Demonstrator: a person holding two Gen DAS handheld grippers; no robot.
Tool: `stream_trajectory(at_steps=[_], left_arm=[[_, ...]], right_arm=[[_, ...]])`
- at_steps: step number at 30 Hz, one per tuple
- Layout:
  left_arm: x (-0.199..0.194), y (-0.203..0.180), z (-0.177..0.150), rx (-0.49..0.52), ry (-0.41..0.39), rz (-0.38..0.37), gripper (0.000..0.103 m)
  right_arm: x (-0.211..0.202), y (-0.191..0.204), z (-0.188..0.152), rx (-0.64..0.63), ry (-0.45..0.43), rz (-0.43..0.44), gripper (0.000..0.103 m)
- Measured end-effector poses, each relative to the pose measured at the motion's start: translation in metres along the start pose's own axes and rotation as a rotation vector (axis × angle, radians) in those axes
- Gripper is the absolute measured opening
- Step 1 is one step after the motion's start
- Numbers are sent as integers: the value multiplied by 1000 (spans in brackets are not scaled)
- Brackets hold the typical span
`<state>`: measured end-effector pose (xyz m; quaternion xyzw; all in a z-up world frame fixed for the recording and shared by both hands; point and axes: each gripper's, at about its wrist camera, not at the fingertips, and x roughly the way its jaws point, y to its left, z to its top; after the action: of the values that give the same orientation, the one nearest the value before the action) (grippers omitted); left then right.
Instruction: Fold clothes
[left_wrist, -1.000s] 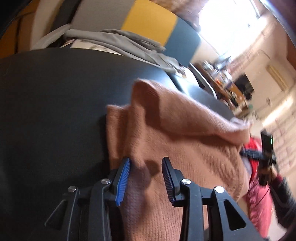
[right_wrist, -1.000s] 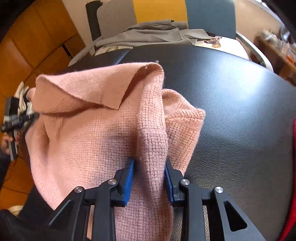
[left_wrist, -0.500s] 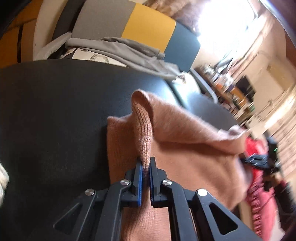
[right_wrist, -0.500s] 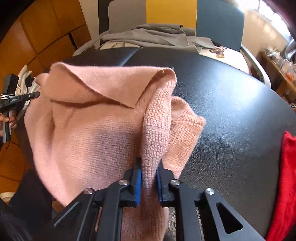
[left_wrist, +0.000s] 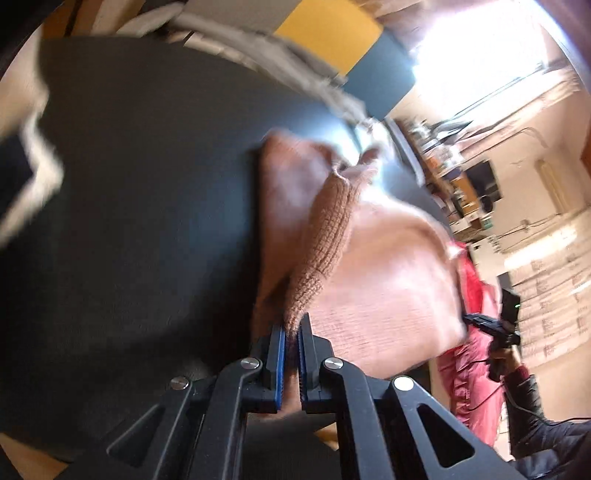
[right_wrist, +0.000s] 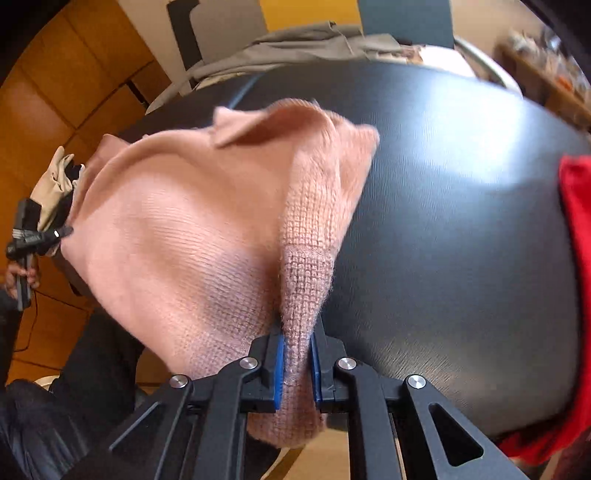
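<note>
- Pink knitted wool sweater (right_wrist: 192, 229): near edge of the round black leather-textured table (right_wrist: 461, 221), lifted, sagging between both grippers.
- Left gripper (left_wrist: 291, 334): jaws clamped on one ribbed edge.
- Right gripper (right_wrist: 296, 341): clamped likewise; the span between them runs along the table's near edge.

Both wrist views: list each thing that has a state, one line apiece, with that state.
Left gripper: shut on a ribbed edge of the sweater.
Right gripper: shut on another ribbed edge.
Sweater: pink knit, bunched, lifted between the grippers, far end on the table.
Table: black, sweater partly on it.
Red cloth: lying at the table's right edge.
Grey garment: heaped behind the table.
</note>
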<state>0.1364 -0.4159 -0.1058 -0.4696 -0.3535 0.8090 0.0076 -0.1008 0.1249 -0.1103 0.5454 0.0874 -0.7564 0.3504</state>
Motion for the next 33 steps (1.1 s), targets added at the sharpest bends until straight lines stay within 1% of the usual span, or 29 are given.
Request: stream_trajectory(at_steps=[1, 2, 4, 5, 6, 7, 8, 9, 11, 12, 13, 14, 16, 18, 19, 20, 21, 22, 23, 24, 25, 26, 28, 31, 33], left_arm=[[3, 4, -3, -15, -1, 0, 5], [2, 3, -3, -5, -17, -1, 6], [0, 1, -3, 14, -49, -4, 12], [-1, 0, -2, 25, -66, -7, 17], [-2, -3, 3, 41, -86, -18, 20], [-2, -5, 9, 48, -96, -22, 20], [-2, -6, 16, 54, -103, -25, 21], [0, -7, 22, 56, -98, -26, 22], [2, -9, 33, 66, -91, -14, 22], [3, -10, 38, 73, -90, -2, 23], [4, -10, 42, 80, -95, 11, 23], [3, -10, 45, 85, -100, 17, 23], [3, -10, 50, 89, -110, 7, 24], [4, -13, 57, 105, -114, 6, 25], [6, -15, 60, 116, -115, 11, 26], [7, -17, 64, 127, -115, 16, 27], [8, -19, 68, 138, -116, 20, 28], [9, -21, 72, 148, -116, 25, 28], [11, -23, 75, 159, -117, 30, 28], [12, -26, 79, 170, -117, 34, 28], [13, -28, 83, 181, -118, 39, 28], [14, -30, 86, 192, -118, 44, 30], [17, -34, 94, 214, -119, 53, 33], [22, -41, 105, 248, -116, 65, 35], [35, -48, 113, 279, -75, 62, 38]], right_arm=[[2, -1, -3, 6, -5, 8, 13], [1, -1, -3, 6, -17, 6, 18], [-7, -2, 1, 8, -45, 14, 23], [-12, -1, 6, -1, -71, -2, 30], [-17, 0, 10, -12, -99, -20, 41], [-22, 1, 15, -21, -132, -36, 47], [-25, 6, 21, -42, -162, -54, 59], [-28, 11, 27, -64, -190, -72, 65], [-24, 22, 40, -138, -204, -134, 65], [-23, 34, 43, -191, -198, -176, 65], [-19, 39, 49, -229, -192, -196, 65], [-11, 39, 63, -261, -185, -211, 65], [7, 46, 81, -339, -155, -279, 65], [23, 51, 94, -448, -111, -361, 65], [30, 53, 100, -480, -91, -381, 65], [36, 55, 106, -507, -72, -396, 62], [33, 51, 115, -471, -81, -376, 58], [27, 40, 124, -383, -117, -342, 56], [22, 27, 135, -264, -167, -300, 55], [14, 8, 142, -118, -214, -234, 57], [10, -4, 145, -30, -241, -182, 57], [7, -12, 145, 19, -260, -148, 57], [6, -13, 142, 43, -260, -124, 57], [8, 1, 137, -10, -241, -107, 59], [8, 10, 135, -49, -237, -116, 63]])
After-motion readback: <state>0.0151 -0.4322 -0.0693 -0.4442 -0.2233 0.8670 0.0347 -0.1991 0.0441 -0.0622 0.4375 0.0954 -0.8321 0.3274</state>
